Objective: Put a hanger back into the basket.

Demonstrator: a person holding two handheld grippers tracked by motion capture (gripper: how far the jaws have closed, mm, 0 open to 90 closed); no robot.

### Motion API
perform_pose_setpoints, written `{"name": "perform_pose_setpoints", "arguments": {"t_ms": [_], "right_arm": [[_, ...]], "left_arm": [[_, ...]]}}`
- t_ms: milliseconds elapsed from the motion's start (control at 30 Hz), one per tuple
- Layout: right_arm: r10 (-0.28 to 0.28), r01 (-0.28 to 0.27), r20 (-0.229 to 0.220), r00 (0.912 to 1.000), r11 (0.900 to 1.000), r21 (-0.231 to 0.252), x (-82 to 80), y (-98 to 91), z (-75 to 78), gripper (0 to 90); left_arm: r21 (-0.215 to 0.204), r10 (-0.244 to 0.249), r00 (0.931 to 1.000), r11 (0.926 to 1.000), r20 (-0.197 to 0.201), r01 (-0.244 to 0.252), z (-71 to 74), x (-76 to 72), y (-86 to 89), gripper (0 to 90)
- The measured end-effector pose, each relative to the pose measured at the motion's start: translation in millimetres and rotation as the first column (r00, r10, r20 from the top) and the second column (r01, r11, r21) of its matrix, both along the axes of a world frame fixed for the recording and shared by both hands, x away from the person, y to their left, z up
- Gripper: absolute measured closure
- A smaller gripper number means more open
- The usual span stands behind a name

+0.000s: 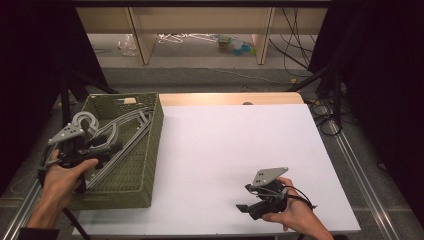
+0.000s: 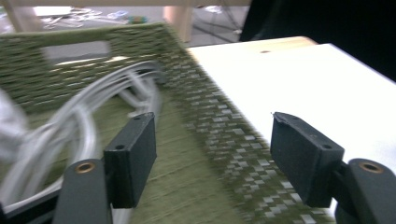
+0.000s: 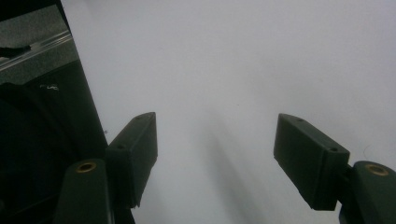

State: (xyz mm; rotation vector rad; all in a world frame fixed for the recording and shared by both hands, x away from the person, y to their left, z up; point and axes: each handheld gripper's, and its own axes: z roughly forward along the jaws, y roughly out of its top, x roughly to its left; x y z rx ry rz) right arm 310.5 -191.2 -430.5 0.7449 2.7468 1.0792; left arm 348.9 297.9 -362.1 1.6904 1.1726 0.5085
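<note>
High view: a green woven basket (image 1: 131, 172) is seen at the left of the frame, resting on the left edge of a white table (image 1: 235, 150). A bundle of grey-white hangers (image 1: 125, 131) lies inside the basket, reaching from its upper right corner down toward its lower left. The left gripper (image 1: 107, 149) is held above the basket's left half by the left hand (image 1: 62, 180), which enters from the lower left corner; its black jaws point toward the right, over the hangers. The right gripper (image 1: 246, 206) is held by the right hand (image 1: 290, 212) at the lower right of the frame, low over bare table, well apart from the basket.

Left gripper view: the two black jaws are set wide apart, and nothing is gripped between them. The basket's woven floor and right wall (image 2: 210, 135) are seen in the gap, blurred. The hangers (image 2: 93, 112) are seen at the left of the frame, curving up past the left jaw; whether they touch it cannot be told through the blur. The white table (image 2: 308, 79) fills the upper right.

Right gripper view: the jaws are likewise spread wide, with only white table (image 3: 224, 70) between them and no object held. A dark area beyond the table's edge is seen at the left of the frame.
</note>
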Motion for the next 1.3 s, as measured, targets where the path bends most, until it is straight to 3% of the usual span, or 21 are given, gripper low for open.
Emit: {"name": "perform_pose_setpoints", "arguments": {"t_ms": [133, 333, 467, 633, 700, 767, 833, 867, 1033, 1200, 1300], "right_arm": [[0.001, -0.001, -0.004, 1.0, 1.0, 0.006, 1.6, -1.4, 0.2, 30.6], [-0.011, 0.011, -0.004, 0.9999, 0.9996, 0.024, 2.5, -1.8, -0.9, 29.9], [-0.024, 0.024, 0.005, 0.9997, 0.9989, 0.042, 2.2, -2.0, -1.9, 29.8], [-0.03, 0.029, 0.008, 0.9995, 0.9989, 0.036, 3.1, -3.7, -2.5, 28.7], [-0.026, 0.026, 0.012, 0.9996, 0.999, 0.037, 3.8, -3.7, -2.7, 27.6], [-0.026, 0.026, 0.01, 0.9996, 0.999, 0.037, 3.7, -3.4, -2.7, 26.7], [-0.026, 0.025, 0.005, 0.9997, 0.9987, 0.044, 3.6, -3.5, -3.0, 26.1], [-0.024, 0.024, 0.002, 0.9997, 0.9986, 0.048, 3.8, -3.7, -2.9, 25.9], [-0.038, 0.037, 0.021, 0.999, 0.9978, 0.054, 2.3, -3.0, -1.2, 23.6], [-0.052, 0.05, 0.033, 0.9981, 0.9959, 0.075, -0.1, -2.0, 0.0, 22.8], [-0.057, 0.053, 0.04, 0.9976, 0.9949, 0.085, -0.2, -3.3, -1.1, 22.5]], "left_arm": [[-0.016, -0.048, 0.9982, 0.9987, 0.036, 0.049, -0.1, -5.4, -18.5, 29.3], [-0.029, -0.099, 0.9935, 0.9944, 0.056, 0.101, 1.3, -13.9, -37.2, 26.9], [-0.018, -0.121, 0.9893, 0.9922, 0.081, 0.123, 1.9, -19.9, -50.3, 26.7], [-0.014, -0.178, 0.9793, 0.9836, 0.097, 0.18, 0.9, -27.4, -70.6, 26.3], [-0.026, -0.191, 0.9779, 0.9807, 0.086, 0.194, -1.2, -30.0, -78.1, 25.5], [-0.008, -0.235, 0.9676, 0.9716, 0.093, 0.237, -3.4, -31.0, -85.3, 25.3], [-0.025, -0.245, 0.9663, 0.9685, 0.079, 0.248, -6.6, -33.2, -93.9, 24.6], [-0.016, -0.268, 0.9599, 0.9627, 0.082, 0.27, -7.9, -33.8, -97.3, 24.4], [-0.028, -0.299, 0.9513, 0.953, 0.075, 0.302, -16.7, -43.5, -114.7, 23.5], [-0.029, -0.355, 0.9307, 0.9329, 0.087, 0.359, -26.3, -51.5, -130.0, 23.3], [-0.03, -0.369, 0.9247, 0.9275, 0.095, 0.373, -34.3, -55.1, -136.6, 23.0]]}}
